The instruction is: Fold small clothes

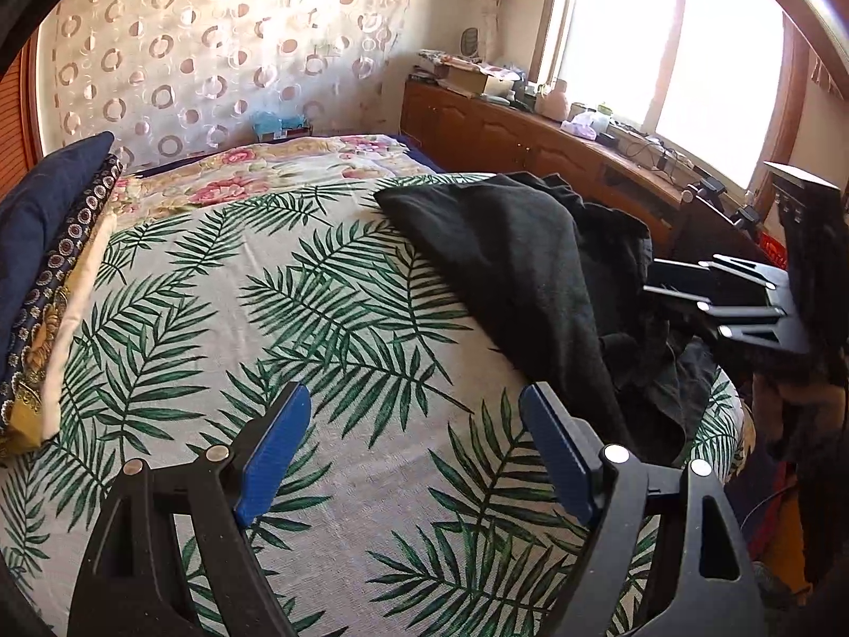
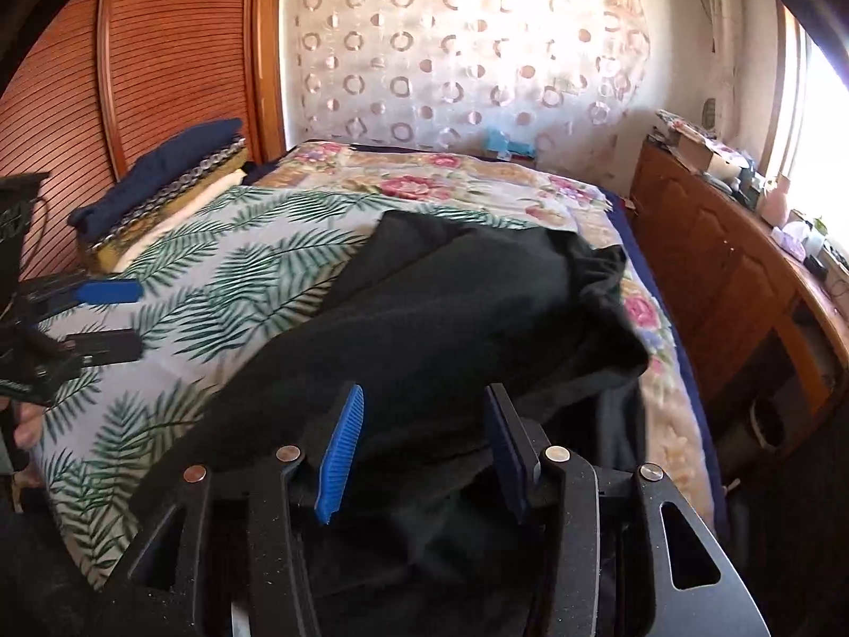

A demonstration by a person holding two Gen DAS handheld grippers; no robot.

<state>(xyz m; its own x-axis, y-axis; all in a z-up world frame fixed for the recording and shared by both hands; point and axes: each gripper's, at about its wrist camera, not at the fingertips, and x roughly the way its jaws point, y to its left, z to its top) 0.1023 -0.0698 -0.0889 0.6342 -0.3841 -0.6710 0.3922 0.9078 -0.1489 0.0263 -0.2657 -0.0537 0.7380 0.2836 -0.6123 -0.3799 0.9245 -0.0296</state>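
Dark garment (image 2: 467, 308) lies rumpled on the right part of the bed (image 1: 329, 478), both grippers apart from it.

Its long axis runs from the near right edge toward the far middle of the palm-leaf cover. The left gripper (image 1: 416, 451) hangs wide open over bare cover, holding nothing. The right gripper (image 2: 424, 446) stands part open above the cloth, pads not pressing it. Only the right view shows the folded stack (image 2: 159, 196) by the slatted wardrobe (image 2: 132, 79); the left view shows the window (image 1: 663, 53).

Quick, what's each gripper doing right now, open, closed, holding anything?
Left gripper: open, empty, above the palm-leaf sheet.
Right gripper: open, jaws apart over the black garment, not gripping it.
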